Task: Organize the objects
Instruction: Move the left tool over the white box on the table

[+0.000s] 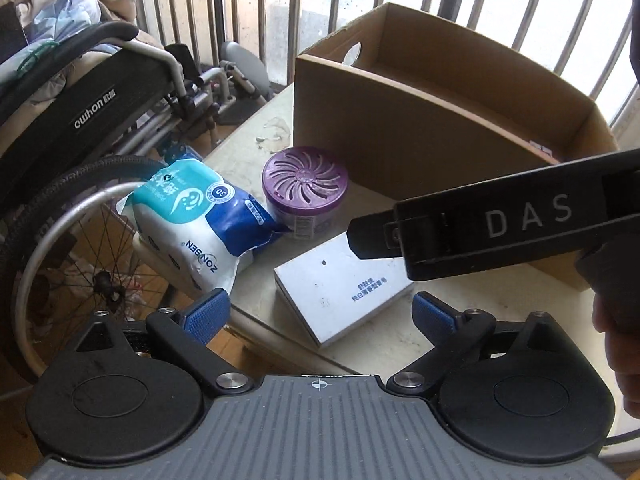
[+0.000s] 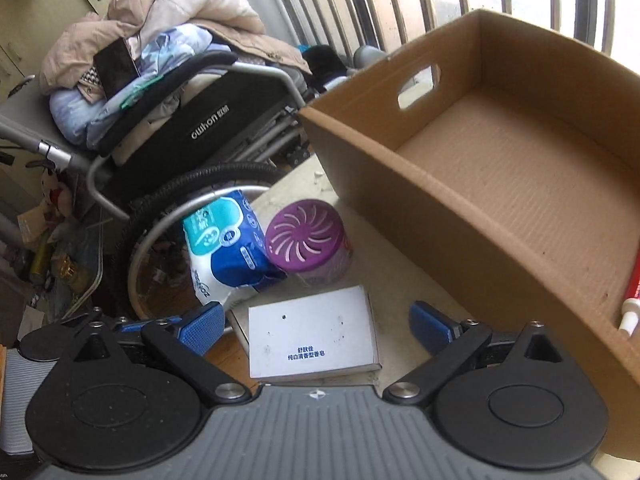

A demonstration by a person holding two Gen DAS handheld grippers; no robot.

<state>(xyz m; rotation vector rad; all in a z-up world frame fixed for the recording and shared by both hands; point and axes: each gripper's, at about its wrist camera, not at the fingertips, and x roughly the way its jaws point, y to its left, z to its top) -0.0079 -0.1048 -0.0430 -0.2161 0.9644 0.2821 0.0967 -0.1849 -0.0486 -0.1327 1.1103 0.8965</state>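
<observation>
A white soap box lies flat on the beige table, near its front edge. Behind it stand a purple air freshener can and a blue-and-white wipes pack at the table's left edge. A brown cardboard box stands open at the right, with a red-and-white tube in its near corner. My left gripper is open and empty, just short of the soap box. My right gripper is open and empty above the soap box; its body crosses the left wrist view.
A folded wheelchair piled with clothes stands close to the table's left side. Metal window bars run behind the cardboard box. Clutter lies on the floor at the left.
</observation>
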